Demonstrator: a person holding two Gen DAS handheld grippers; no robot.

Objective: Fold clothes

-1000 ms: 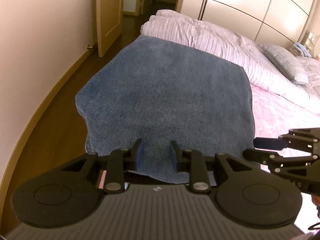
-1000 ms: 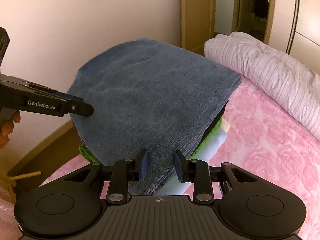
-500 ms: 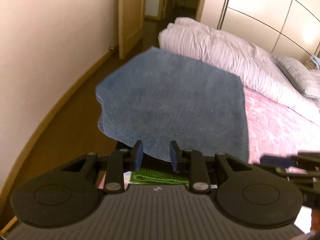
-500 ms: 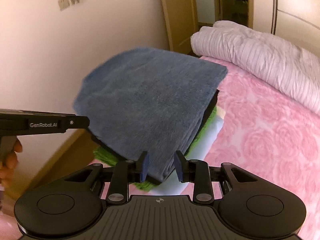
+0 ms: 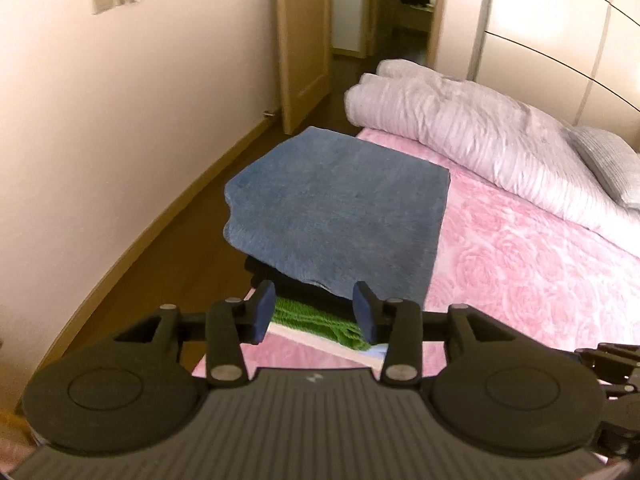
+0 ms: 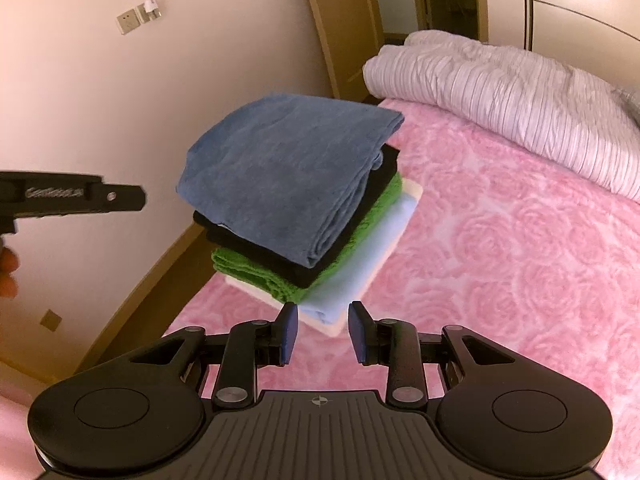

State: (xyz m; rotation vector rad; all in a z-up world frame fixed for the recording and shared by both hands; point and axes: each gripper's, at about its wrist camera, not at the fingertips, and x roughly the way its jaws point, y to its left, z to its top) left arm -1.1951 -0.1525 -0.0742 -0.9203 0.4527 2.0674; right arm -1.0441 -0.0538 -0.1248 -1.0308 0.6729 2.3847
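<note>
Left wrist view: my left claw [image 5: 315,312] stands open, nothing between its pads. The folded blue towel [image 5: 340,208] lies just ahead of the fingertips, topping a stack on the pink bedspread [image 5: 520,264]; a green towel [image 5: 316,318] shows beneath, directly between my fingers.

Right wrist view: my right claw [image 6: 323,334] is open and empty. The stack sits ahead, apart from the pads: blue towel [image 6: 288,172], black garment [image 6: 384,172], green towel [image 6: 260,276], light blue cloth [image 6: 360,276]. My left claw [image 6: 120,198] is to the left of the stack.
</note>
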